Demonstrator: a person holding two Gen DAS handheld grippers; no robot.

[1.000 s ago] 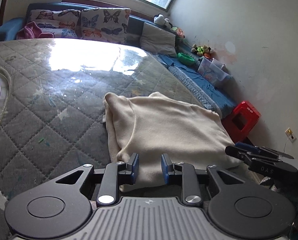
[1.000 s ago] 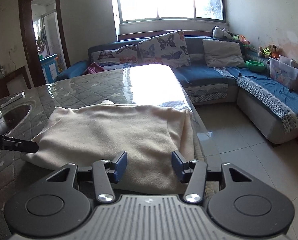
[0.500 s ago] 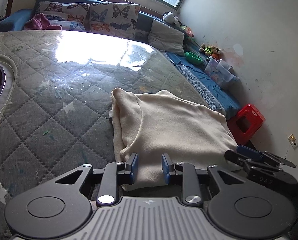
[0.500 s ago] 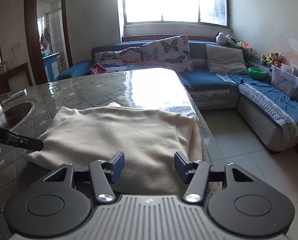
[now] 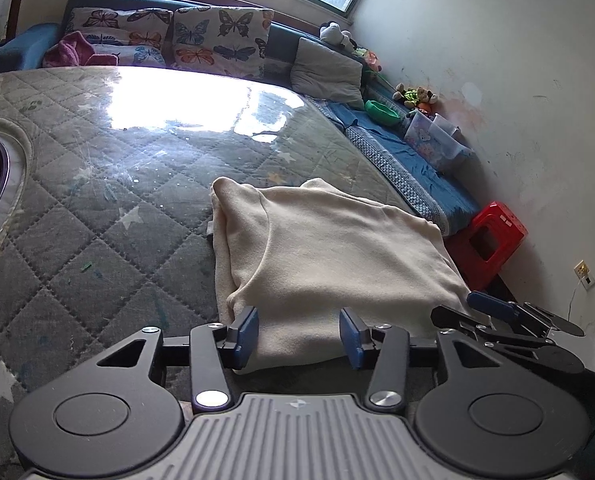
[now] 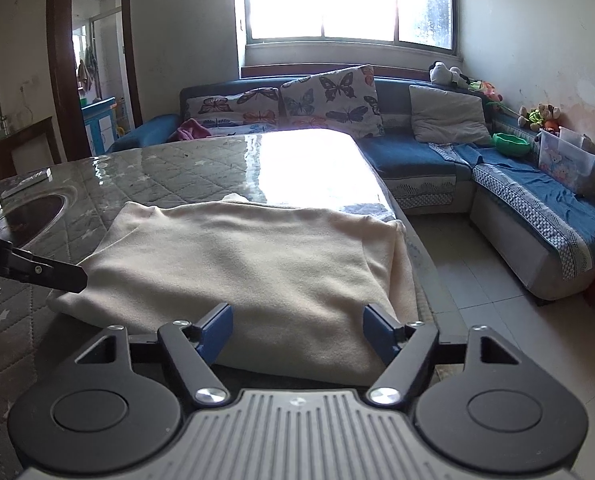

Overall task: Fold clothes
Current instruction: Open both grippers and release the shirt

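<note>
Both tools have just been spreading their jaws, and the blue pads now stand wider apart than a second ago, with nothing pinched between them. From the left wrist view, the left tool (image 5: 297,332) is released, its pads apart over the near edge of the folded cream garment (image 5: 329,256), which lies flat on the quilted grey surface (image 5: 97,200) under a glossy clear cover. The right tool (image 5: 493,312) shows at the right edge of this view, beside the garment's near right corner. A red stool (image 5: 493,240) stands on the floor beyond the surface. From the right wrist view, the right tool (image 6: 297,332) is also released, jaws wide, the garment's (image 6: 249,264) near hem lying between and just beyond the pads without being pressed. One finger of the left tool (image 6: 33,268) reaches in from the left, close to the garment's left corner. A blue sofa (image 6: 417,156) with butterfly cushions (image 6: 329,100) lines the far wall.
</note>
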